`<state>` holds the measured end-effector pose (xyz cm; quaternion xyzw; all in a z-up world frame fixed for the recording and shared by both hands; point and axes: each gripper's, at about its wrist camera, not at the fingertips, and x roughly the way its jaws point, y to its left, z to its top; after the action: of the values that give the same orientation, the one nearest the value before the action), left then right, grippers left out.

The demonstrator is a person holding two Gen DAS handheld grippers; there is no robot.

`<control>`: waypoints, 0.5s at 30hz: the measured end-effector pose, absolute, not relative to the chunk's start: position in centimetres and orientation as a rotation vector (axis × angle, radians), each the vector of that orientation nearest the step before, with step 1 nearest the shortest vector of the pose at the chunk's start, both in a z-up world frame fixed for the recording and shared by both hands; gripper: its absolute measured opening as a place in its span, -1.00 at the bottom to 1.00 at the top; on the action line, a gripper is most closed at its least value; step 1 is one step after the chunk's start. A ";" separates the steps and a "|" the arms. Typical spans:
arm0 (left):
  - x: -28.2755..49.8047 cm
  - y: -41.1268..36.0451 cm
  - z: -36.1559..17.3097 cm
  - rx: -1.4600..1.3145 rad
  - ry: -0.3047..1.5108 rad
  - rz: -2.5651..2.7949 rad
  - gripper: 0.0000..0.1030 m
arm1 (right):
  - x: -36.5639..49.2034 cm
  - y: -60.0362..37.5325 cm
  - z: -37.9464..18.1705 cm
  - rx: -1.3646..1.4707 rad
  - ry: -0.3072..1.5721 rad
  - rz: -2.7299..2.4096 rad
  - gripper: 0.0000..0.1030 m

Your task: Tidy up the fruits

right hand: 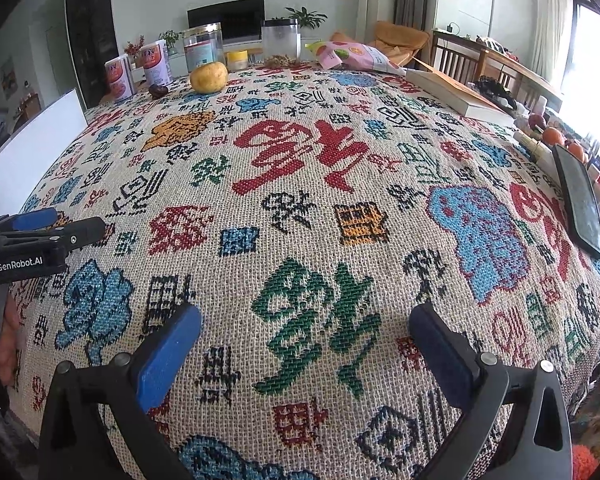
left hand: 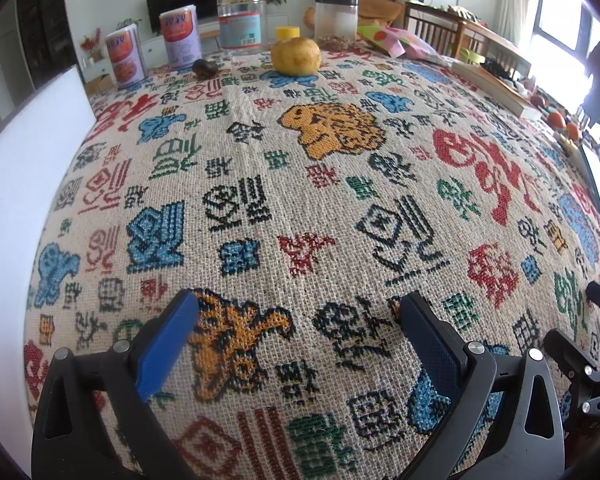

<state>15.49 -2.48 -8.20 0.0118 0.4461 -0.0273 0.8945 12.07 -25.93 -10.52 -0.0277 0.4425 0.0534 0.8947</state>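
A yellow round fruit (left hand: 295, 57) sits at the far edge of the patterned tablecloth (left hand: 300, 208); it also shows in the right wrist view (right hand: 208, 76). A small dark fruit (left hand: 205, 68) lies left of it, also in the right wrist view (right hand: 158, 91). Orange and red fruits (right hand: 553, 136) lie at the far right edge, also in the left wrist view (left hand: 556, 119). My left gripper (left hand: 298, 308) is open and empty low over the near cloth. My right gripper (right hand: 306, 322) is open and empty. The left gripper also shows at the left of the right wrist view (right hand: 40, 224).
Two cans (left hand: 152, 48), a clear jar (left hand: 242, 24), a nut container (left hand: 336, 20), a yellow lid (left hand: 287, 32) and a snack bag (right hand: 356, 56) stand at the back. A book (right hand: 456, 94) and a phone (right hand: 580, 204) lie at right. A white board (left hand: 28, 184) stands at left.
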 end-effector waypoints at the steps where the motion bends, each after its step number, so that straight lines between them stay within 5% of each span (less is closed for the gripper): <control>1: 15.5 -2.5 -8.2 0.024 0.925 -0.057 0.96 | 12.0 -26.0 -10.5 -0.058 0.918 0.113 1.00; 15: 15.5 -2.6 -8.2 0.031 0.925 -0.052 0.98 | 20.0 -25.2 -7.8 0.051 0.960 0.104 1.00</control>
<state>15.51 -2.63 -8.23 0.0151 0.4462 -0.0251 0.8944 19.96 -25.22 -7.85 0.0247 0.4614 0.0501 0.8854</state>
